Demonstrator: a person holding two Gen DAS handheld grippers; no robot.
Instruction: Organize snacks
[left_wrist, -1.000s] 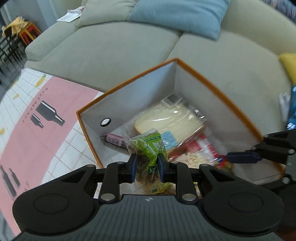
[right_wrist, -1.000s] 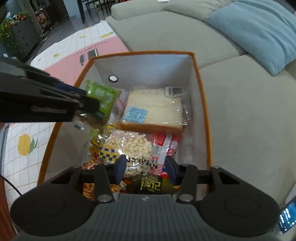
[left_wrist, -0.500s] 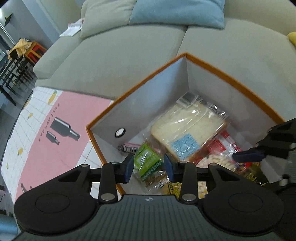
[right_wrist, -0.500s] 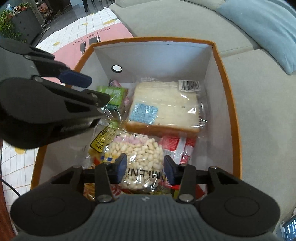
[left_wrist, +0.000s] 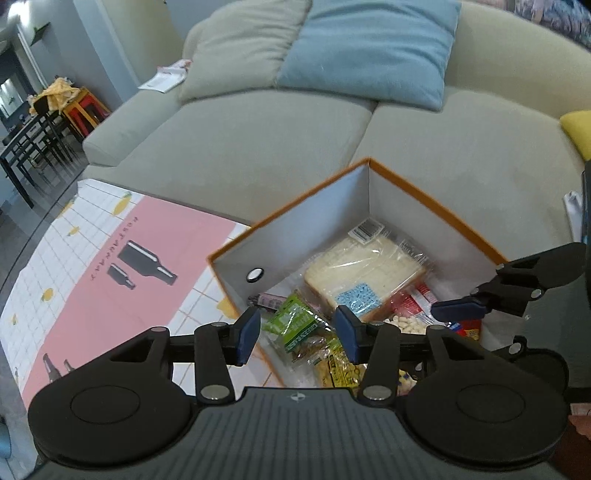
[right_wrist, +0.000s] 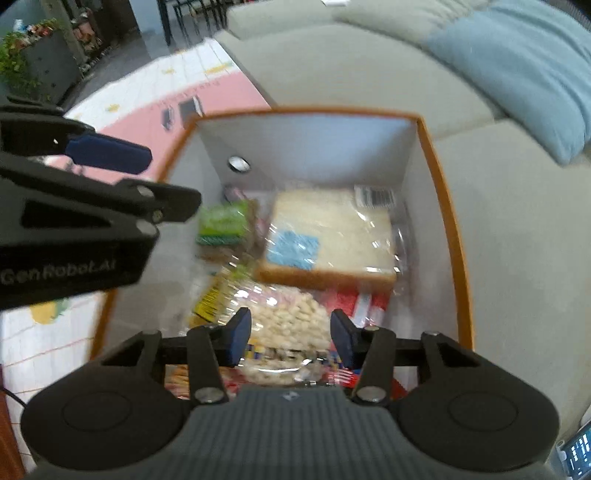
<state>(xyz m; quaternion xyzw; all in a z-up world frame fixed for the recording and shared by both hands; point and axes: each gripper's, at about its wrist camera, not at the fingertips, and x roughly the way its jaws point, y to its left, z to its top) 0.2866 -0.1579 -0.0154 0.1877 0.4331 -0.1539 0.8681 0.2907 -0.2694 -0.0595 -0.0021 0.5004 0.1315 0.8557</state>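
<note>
An orange-rimmed box (left_wrist: 436, 199) with white inner walls sits at center frame against a grey-green sofa (left_wrist: 258, 147) carrying a blue cushion (left_wrist: 369, 55); a pink mat (left_wrist: 110, 258) fills the lower left. Inside the box lie wrapped bread (left_wrist: 365, 269), a green snack packet (left_wrist: 295, 325) at its left, and a puffed-snack bag (right_wrist: 291, 325) nearer the camera. The left gripper (left_wrist: 298, 334) hangs above the green packet, jaws wide apart, holding nothing. The right gripper (right_wrist: 290, 336) hovers over the puffed bag, equally spread and empty.
</note>
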